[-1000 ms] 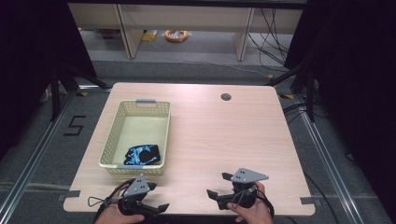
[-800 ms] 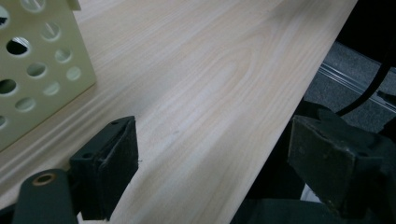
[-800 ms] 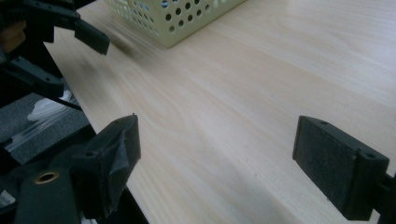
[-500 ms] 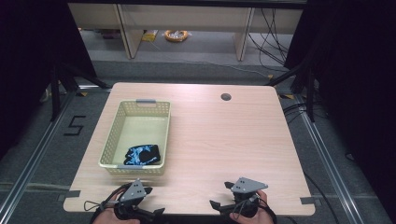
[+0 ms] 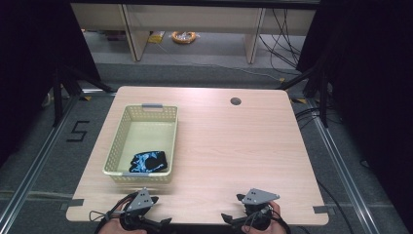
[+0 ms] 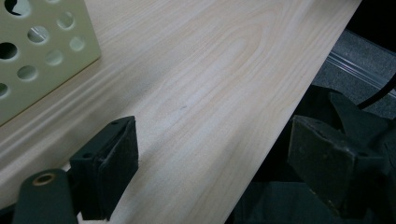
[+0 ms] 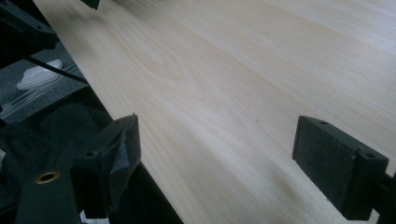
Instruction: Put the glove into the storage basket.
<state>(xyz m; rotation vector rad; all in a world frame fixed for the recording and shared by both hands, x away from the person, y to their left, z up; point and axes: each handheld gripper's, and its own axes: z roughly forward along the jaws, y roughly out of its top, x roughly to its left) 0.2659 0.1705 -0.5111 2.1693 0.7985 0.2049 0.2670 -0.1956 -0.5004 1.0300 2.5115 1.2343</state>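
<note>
With both sets of jaws spread and empty at the table's (image 5: 234, 146) near edge, I note the dark cloth (image 5: 149, 162) lies in the basket (image 5: 122, 141); my left gripper (image 5: 156, 224) could knock its near wall, my right gripper (image 5: 233, 218) idle.

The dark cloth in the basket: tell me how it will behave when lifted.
The dark cloth lies crumpled, so it will probably sag and unfold. It looks thin, likely light. It may snag on the basket, whose walls are perforated.

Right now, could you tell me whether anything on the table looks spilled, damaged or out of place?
Nothing stands out. The pale yellow perforated plastic basket sits upright and square on the light wooden table, with a crumpled black-and-blue cloth inside at its near end.
</note>
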